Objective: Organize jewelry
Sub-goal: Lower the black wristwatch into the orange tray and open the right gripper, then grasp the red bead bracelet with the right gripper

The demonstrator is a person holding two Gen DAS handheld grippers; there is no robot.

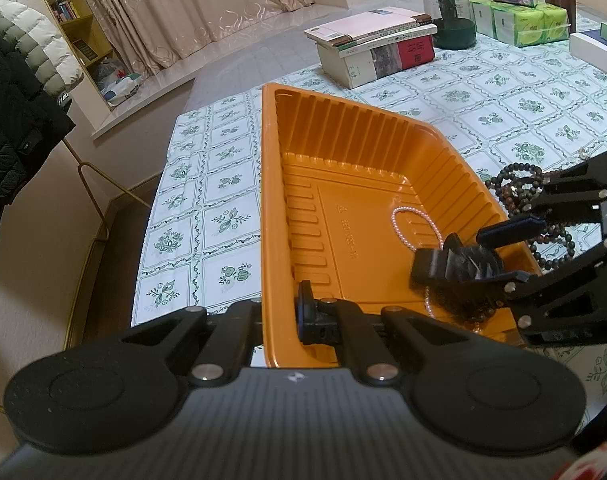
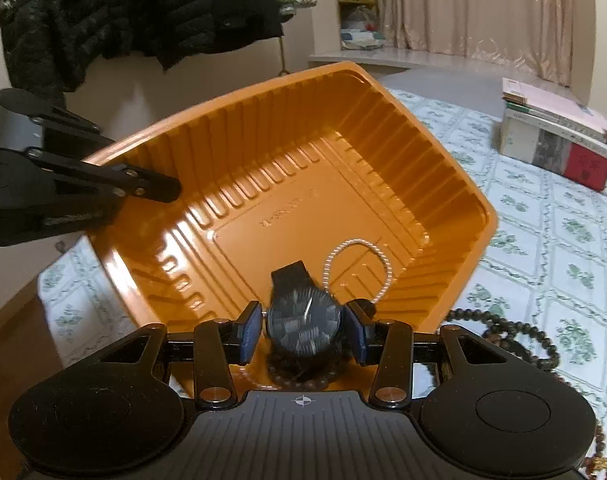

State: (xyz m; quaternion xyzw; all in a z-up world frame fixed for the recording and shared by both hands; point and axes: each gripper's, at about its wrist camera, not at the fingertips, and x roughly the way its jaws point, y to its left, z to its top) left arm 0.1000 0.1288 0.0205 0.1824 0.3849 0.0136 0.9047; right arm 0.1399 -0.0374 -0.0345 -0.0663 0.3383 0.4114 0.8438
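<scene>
While the left gripper (image 1: 281, 316) pinched the orange tray's (image 2: 459, 184) wall, the right gripper (image 2: 303, 330) held one black watch (image 2: 301, 320) over one pearl bracelet (image 2: 359, 268), with dark bead strings (image 1: 519, 188) beside the tray.

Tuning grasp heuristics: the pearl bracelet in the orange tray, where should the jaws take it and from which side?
Grip the pearl bracelet on its far arc, coming straight down from above. It lies flat as an open loop on the orange tray floor; the near part runs beside the watch.
</scene>
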